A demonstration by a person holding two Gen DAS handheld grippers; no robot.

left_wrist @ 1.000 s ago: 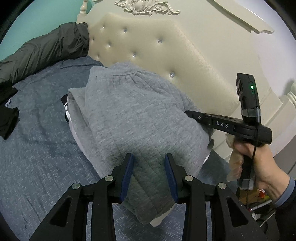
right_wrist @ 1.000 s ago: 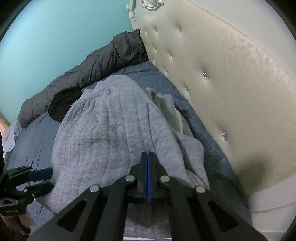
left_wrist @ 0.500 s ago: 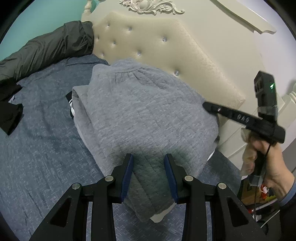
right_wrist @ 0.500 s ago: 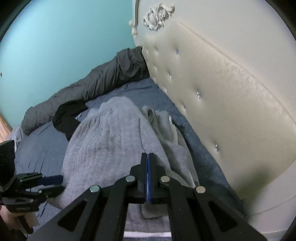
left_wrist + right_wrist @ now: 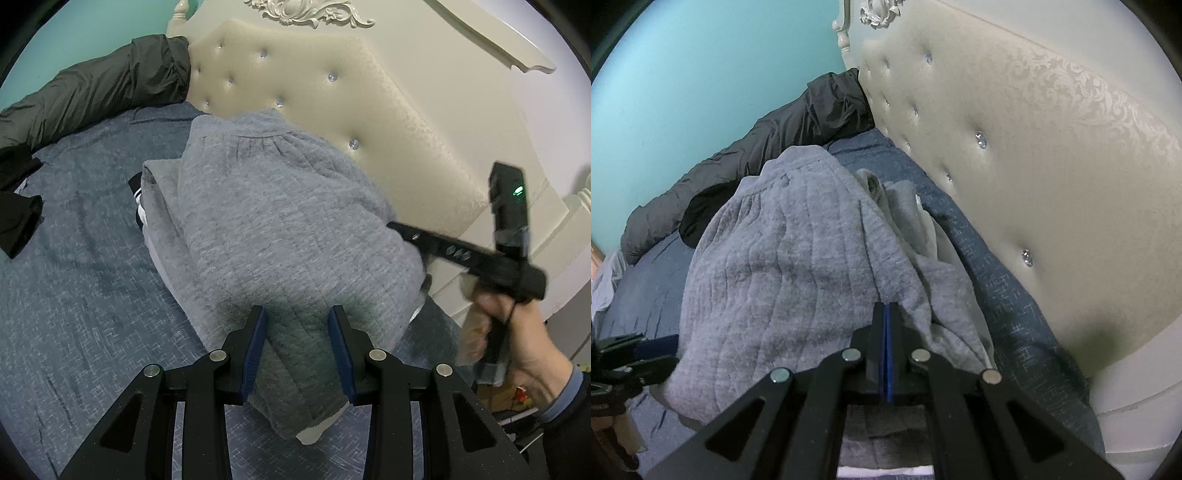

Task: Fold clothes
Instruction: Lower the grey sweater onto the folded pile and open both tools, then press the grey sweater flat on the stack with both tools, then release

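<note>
Clothes sit in a folded gray pile [image 5: 280,236] on the blue bed [image 5: 74,295] by the headboard [image 5: 369,110]. The left gripper [image 5: 297,347] is wide apart over its near end. The right gripper [image 5: 886,325] is pinched tight, holding nothing I can see. Press gently so the pile stays neat.

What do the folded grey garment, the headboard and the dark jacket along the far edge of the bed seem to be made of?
Grey garment: soft quilted knit, probably cotton fleece, with stitched channels and a fuzzy matte surface. Headboard: cream padded upholstery, possibly faux leather or damask cloth, tufted with crystal-like buttons and faintly embossed scrolls. Dark jacket: thin synthetic shell, likely nylon, judging by its slight sheen and fine crinkles.
</note>
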